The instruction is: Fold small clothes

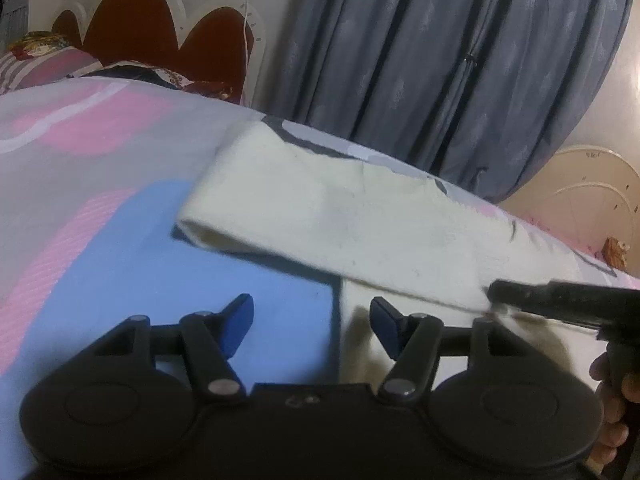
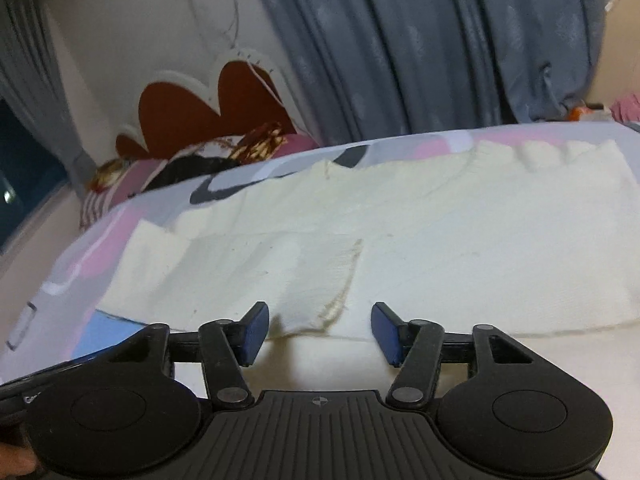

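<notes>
A cream knit garment (image 1: 360, 216) lies spread on the bed, with a sleeve folded across its body. It also shows in the right wrist view (image 2: 440, 240), where the sleeve cuff (image 2: 332, 304) ends just ahead of the fingers. My left gripper (image 1: 312, 320) is open and empty, low over the bed at the garment's near edge. My right gripper (image 2: 320, 332) is open and empty, just short of the cuff. The right gripper's black finger (image 1: 560, 300) reaches in from the right in the left wrist view, at the garment's fold.
The bed cover (image 1: 100, 208) is grey, pink and blue. A red and white headboard (image 1: 152, 24) and pillows (image 1: 48, 64) stand at the far left. Grey-blue curtains (image 1: 440, 60) hang behind the bed. A dark window (image 2: 24, 168) is at the left.
</notes>
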Tool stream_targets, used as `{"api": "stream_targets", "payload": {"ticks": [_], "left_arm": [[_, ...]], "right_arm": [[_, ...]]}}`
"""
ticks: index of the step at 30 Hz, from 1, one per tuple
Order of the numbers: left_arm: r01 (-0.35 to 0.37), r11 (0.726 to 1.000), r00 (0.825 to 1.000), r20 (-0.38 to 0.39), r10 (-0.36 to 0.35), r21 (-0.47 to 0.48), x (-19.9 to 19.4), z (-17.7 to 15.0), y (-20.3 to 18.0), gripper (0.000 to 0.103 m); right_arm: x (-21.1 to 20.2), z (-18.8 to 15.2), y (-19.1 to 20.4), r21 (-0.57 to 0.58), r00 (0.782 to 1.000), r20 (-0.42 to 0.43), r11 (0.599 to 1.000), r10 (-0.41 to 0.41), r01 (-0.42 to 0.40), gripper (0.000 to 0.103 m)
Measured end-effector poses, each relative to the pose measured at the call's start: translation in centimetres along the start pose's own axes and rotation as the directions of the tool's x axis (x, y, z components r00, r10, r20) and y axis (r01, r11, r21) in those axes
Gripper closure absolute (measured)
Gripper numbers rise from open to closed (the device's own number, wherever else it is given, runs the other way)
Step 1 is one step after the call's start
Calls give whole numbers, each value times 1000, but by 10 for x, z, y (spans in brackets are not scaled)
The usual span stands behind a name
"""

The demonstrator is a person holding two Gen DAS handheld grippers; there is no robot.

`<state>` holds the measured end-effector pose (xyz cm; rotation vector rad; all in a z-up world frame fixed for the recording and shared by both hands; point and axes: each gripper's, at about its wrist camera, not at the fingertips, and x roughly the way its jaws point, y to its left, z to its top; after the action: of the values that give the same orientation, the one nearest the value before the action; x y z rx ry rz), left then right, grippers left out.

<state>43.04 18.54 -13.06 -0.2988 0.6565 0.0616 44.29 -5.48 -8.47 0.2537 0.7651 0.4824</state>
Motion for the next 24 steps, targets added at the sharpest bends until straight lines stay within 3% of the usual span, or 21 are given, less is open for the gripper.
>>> {"api": "stream_targets", "payload": {"ticks": [1, 2, 6, 10, 13, 17, 20, 24], "left_arm": [[3, 1000, 1000, 0, -3, 10, 0, 2, -2, 34], [-2, 1000, 1000, -1, 2, 25, 1, 3, -3, 33], [-36, 996, 999, 4, 36, 84, 7, 0, -9, 37], [-47, 993, 999, 1, 47, 111, 8, 1, -11, 45], [-56, 992, 998, 0, 57, 116, 8, 6, -11, 57], [-54, 991, 999, 2, 54, 120, 11, 11, -14, 67], [-49, 990, 999, 1, 49, 135, 15, 12, -18, 80], [-46, 987, 999, -6, 47, 155, 18, 13, -21, 85]], "right_arm": [[4, 2, 2, -7, 1000, -4, 1000, -10, 10, 93], [5, 5, 3, -11, 1000, 3, 1000, -12, 12, 100], [-24, 21, 7, -74, 991, 127, 996, -40, 49, 100], [-87, 50, -17, -62, 947, 308, 992, -86, 110, 100], [-101, 50, -44, -87, 947, 281, 978, -157, 188, 100], [-87, 29, -73, -64, 961, 180, 973, -208, 223, 100], [-87, 23, -77, -48, 961, 179, 974, -212, 224, 100], [-103, 23, -80, -40, 946, 235, 971, -222, 237, 100]]}}
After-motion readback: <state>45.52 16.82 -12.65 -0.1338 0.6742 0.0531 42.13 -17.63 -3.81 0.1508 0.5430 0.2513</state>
